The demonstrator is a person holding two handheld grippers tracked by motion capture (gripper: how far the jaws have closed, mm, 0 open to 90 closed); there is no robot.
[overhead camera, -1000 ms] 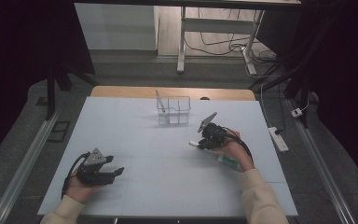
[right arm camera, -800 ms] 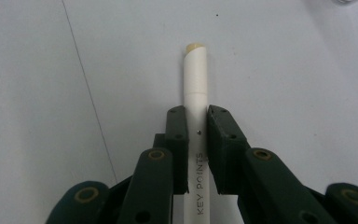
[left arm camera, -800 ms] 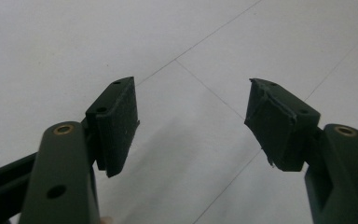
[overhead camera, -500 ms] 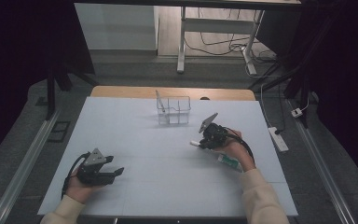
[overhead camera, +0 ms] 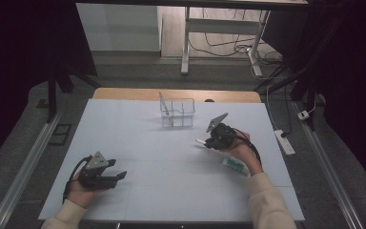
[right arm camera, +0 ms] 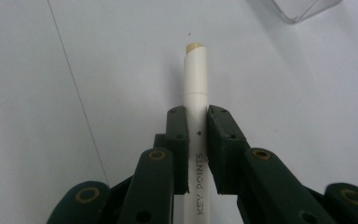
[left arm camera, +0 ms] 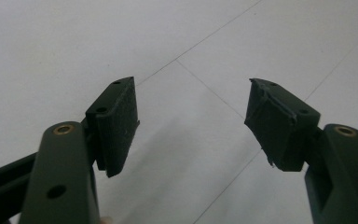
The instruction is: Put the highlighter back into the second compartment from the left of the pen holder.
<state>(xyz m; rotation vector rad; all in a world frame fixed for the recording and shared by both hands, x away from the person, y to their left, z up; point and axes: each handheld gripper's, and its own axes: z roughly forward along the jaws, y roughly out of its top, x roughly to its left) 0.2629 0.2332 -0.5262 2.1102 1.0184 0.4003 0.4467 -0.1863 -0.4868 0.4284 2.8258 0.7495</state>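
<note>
White tabletop (overhead camera: 171, 157) is carrying a clear organizer (overhead camera: 177, 113) — contents unclear; near it, right gripper (right arm camera: 196, 135) is clamping a white pen (right arm camera: 196, 84), left gripper (left arm camera: 191, 121) gaping wide.

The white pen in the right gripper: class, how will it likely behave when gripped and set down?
The pen looks like a stiff, slim cylinder, so it probably will not bend. The right gripper pinches only its round barrel, so it might slip or swivel. Laid on the table, it could roll.

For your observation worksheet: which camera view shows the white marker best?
The right gripper view: the white marker sits large between the right gripper pads, its lettering readable. The high view shows just its small tip; the left gripper view shows bare table.
</note>
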